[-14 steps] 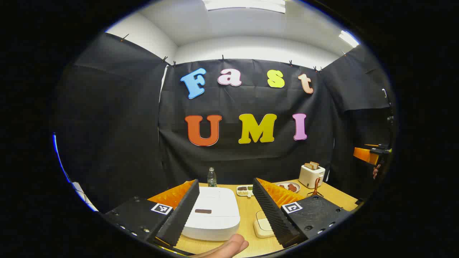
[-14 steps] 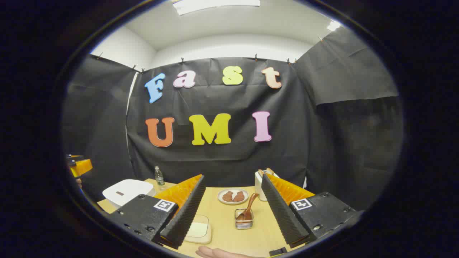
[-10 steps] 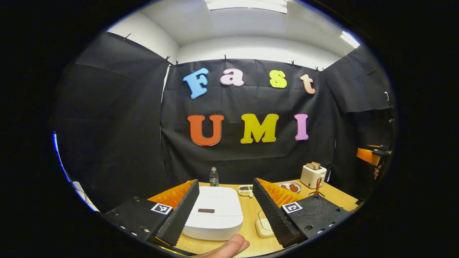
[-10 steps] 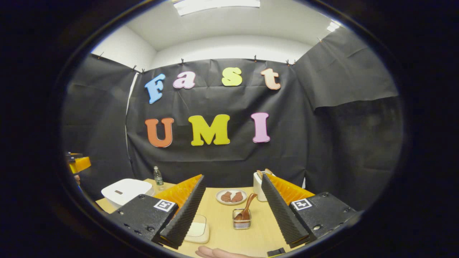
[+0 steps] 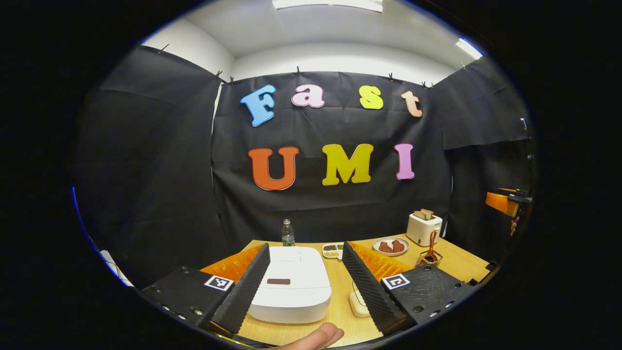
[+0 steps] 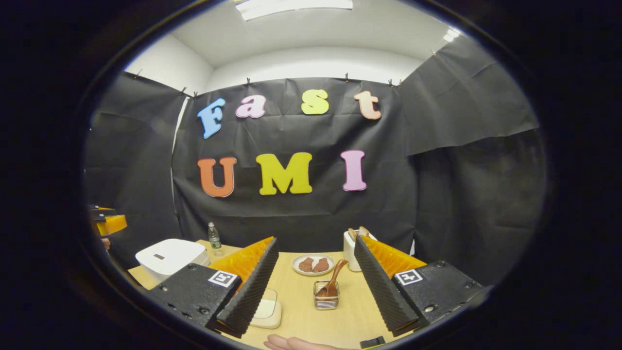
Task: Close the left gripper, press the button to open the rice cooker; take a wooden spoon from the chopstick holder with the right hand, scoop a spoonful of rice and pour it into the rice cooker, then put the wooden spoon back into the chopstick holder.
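Rice cooker [image 5: 290,283] shut on table [image 5: 461,262], framed between spread fingers of left gripper [image 5: 305,283] — nothing held. Right gripper [image 6: 316,287] likewise apart, empty; wooden spoon [image 6: 333,279] standing in chopstick holder [image 6: 326,301] beyond it, plate [image 6: 313,265] farther back.

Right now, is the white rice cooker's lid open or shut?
Shut. The white rice cooker has its lid lying flat on the body, with no gap visible.

Bright ceiling light [image 5: 328,5], sharp focus, fisheye-bent edges
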Demonstrator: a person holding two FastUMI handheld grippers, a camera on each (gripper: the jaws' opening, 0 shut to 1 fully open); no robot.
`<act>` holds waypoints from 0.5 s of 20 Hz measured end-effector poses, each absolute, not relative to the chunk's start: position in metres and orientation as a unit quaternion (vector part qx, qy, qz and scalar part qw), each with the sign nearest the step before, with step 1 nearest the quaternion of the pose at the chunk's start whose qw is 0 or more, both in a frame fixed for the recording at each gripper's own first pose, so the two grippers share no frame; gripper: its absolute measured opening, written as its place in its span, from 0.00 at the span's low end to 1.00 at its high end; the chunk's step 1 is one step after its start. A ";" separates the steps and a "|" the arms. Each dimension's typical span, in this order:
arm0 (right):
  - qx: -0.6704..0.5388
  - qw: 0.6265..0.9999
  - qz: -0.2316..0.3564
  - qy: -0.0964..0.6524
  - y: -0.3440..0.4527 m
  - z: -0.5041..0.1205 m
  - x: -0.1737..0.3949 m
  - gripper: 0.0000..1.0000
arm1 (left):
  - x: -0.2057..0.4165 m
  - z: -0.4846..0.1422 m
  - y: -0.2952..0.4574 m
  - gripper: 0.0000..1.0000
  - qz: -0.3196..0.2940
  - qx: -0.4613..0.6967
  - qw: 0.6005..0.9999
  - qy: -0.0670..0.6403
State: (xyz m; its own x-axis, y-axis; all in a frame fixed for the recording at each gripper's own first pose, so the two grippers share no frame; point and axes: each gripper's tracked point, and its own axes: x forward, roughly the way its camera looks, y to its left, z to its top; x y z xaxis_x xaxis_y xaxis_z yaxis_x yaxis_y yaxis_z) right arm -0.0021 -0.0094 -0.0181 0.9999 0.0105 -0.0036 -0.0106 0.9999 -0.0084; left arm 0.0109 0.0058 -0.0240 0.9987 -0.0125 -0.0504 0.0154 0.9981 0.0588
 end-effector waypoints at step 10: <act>-0.006 1.000 0.014 0.014 -0.006 -0.036 0.012 1.00 | 0.044 -0.056 0.028 0.40 -0.010 0.001 0.995 0.097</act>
